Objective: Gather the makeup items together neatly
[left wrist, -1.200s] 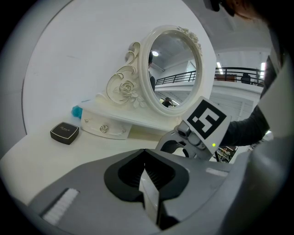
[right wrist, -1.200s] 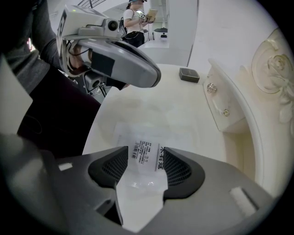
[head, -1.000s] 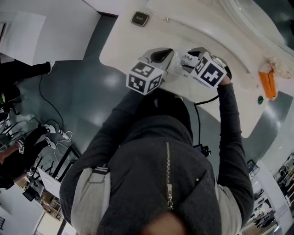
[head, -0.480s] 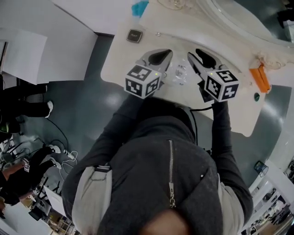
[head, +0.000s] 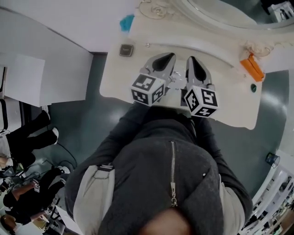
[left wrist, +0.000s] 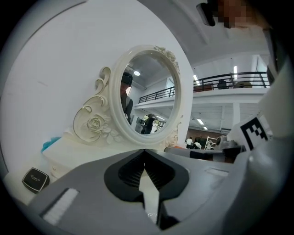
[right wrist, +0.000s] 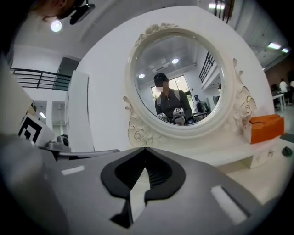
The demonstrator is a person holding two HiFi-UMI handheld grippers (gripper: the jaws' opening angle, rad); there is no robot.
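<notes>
Over the white dressing table [head: 229, 108] my two grippers hang side by side and point at the oval mirror [head: 220, 13]. My left gripper [head: 169, 56] [left wrist: 144, 150] is shut, tips touching, with nothing in it. My right gripper [head: 191, 58] [right wrist: 145, 149] has just been closing and is now shut with nothing between its jaws. A clear packet of small makeup items [head: 177, 81] lies on the table between and under the two grippers, mostly hidden. A dark square compact [head: 126, 49] [left wrist: 35, 179] lies apart at the table's left end.
An orange box [head: 251, 67] [right wrist: 268, 127] stands at the mirror's right foot, with a small dark-green dot [head: 253, 87] near it. A blue scrap [head: 127, 22] [left wrist: 49, 143] lies at the back left. The mirror's ornate frame [left wrist: 94, 124] rises close ahead. People stand on the floor at left.
Both grippers have lifted off the table. The right one has rolled upright, drawn in beside the left, let the clear packet lie and shut its jaws.
</notes>
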